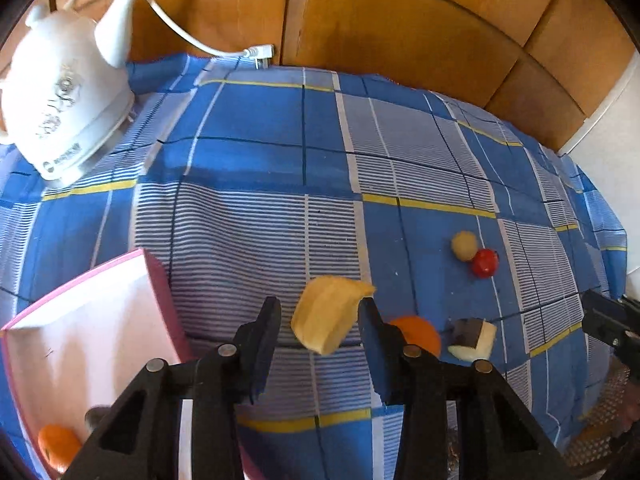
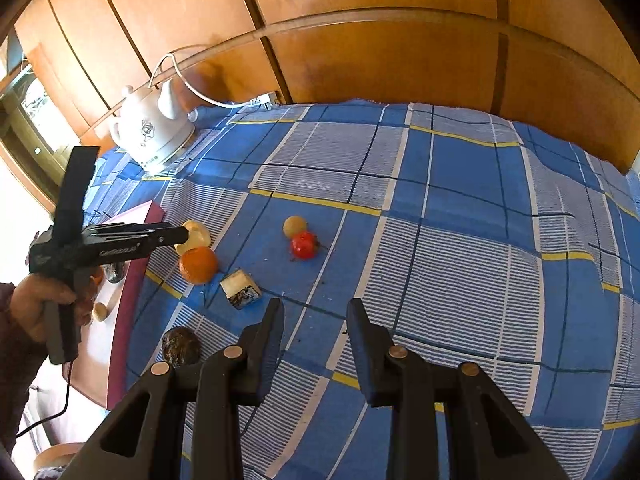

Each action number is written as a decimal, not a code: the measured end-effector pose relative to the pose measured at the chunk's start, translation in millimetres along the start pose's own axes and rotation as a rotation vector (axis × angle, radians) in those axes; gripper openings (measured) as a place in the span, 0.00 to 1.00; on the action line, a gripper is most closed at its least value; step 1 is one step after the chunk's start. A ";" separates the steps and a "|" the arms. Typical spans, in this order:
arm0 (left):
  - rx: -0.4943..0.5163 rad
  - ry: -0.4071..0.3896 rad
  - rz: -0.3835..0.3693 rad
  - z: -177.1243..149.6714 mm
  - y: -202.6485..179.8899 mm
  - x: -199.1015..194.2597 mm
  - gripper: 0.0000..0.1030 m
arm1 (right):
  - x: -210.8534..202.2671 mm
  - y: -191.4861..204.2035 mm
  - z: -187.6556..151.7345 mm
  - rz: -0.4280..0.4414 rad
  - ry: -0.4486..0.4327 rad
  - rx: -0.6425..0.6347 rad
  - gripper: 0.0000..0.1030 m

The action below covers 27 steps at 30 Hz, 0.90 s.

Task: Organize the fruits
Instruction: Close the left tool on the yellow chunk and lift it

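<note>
My left gripper is open, its jaws on either side of a pale yellow fruit slice on the blue checked cloth; the slice also shows in the right wrist view. An orange and a cut wedge with dark skin lie to its right. A tan ball fruit touches a red fruit farther off. A pink tray on the left holds an orange. My right gripper is open and empty above the cloth. A dark round fruit lies left of it.
A white electric kettle with its cord stands at the back left of the cloth. Wooden cabinet doors rise behind the table. The cloth stretches to the right. The left hand-held gripper body hangs over the tray.
</note>
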<state>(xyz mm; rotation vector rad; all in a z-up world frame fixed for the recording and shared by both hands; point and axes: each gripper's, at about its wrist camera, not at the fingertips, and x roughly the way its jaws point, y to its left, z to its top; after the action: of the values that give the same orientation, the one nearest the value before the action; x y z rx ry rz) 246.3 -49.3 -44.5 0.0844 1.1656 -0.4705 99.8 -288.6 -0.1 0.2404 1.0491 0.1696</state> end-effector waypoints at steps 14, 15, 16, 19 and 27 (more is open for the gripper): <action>-0.051 -0.047 -0.056 -8.5 1.3 5.8 0.31 | 4.7 -4.6 0.2 -0.013 0.010 0.022 0.32; -0.062 -0.066 -0.057 -10.2 3.8 -1.4 0.31 | 4.9 -4.8 0.1 -0.014 0.010 0.022 0.32; -0.067 -0.084 -0.059 -12.5 5.4 -9.5 0.31 | 5.4 -5.0 -0.1 -0.019 0.011 0.023 0.32; -0.051 -0.135 -0.050 -23.4 3.3 -33.7 0.31 | 7.3 -5.2 -0.4 -0.028 0.020 0.019 0.32; 0.034 -0.199 -0.072 -82.1 -26.0 -77.6 0.31 | 18.6 -6.7 -4.4 -0.038 0.061 0.015 0.32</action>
<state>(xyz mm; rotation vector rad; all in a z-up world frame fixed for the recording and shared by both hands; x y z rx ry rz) 141.1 -23.4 -3.3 0.0243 0.9680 -0.5501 105.2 -289.9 -19.5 0.2302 1.1146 0.1358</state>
